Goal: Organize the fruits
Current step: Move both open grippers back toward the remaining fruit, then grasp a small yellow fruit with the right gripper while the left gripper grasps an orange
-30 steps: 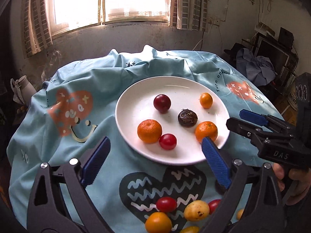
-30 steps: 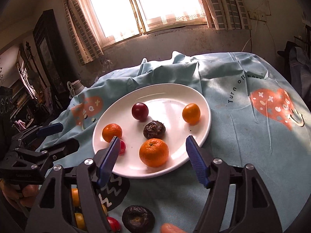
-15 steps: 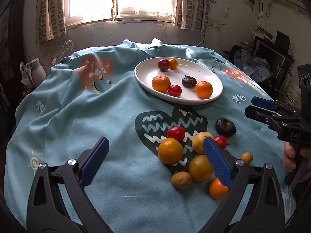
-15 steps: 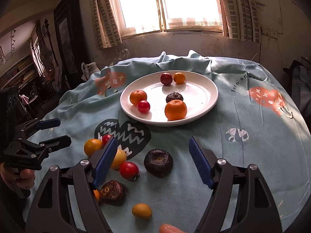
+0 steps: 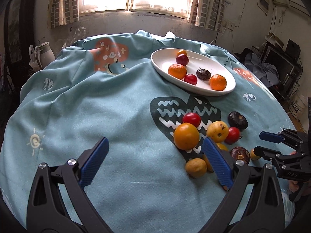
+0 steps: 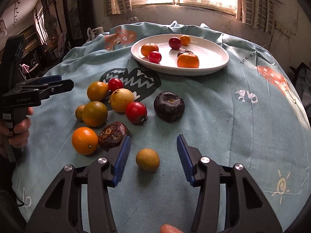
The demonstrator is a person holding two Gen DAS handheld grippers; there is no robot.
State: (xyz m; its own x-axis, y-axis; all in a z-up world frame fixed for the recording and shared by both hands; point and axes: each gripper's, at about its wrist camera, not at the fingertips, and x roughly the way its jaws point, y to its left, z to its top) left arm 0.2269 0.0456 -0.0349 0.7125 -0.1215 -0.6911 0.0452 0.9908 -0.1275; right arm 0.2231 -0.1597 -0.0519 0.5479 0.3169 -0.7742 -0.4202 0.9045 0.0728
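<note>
Right wrist view: right hand-held gripper closing around small yellow-brown fruit on counter, pads not yet touching — pick-up step. Left hand-held gripper open, empty. Next: clamp gently, carry to plate.

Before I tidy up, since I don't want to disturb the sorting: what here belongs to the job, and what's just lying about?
Job: plate, fruit on it, loose fruit, small brown fruit between the closing right gripper fingers.
Lying about: jug, clothes.
</note>
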